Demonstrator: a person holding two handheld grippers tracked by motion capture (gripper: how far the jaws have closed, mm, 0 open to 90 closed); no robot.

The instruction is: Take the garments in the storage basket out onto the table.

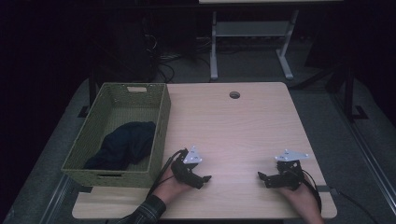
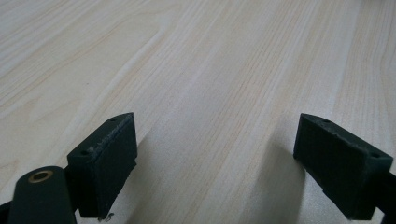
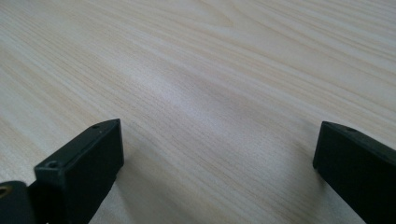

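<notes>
Both tools, left tool (image 1: 205, 178) and right tool (image 1: 261, 176), rest on the counter (image 1: 233, 121), jaws apart, empty. Dark cloth (image 1: 123, 144) lies in the basket (image 1: 159, 135); probably soft, light, best pinched at a raised fold.

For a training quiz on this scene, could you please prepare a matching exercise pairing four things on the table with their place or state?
Things:
1. woven green rectangular basket
2. dark blue crumpled cloth
3. left black two-jaw tool
4. small round hole in the light wooden table top

Places or states:
A. open above bare wood
B. far middle of the table
C. at the table's left edge
D. inside the basket

Pairs: 1-C, 2-D, 3-A, 4-B
</notes>
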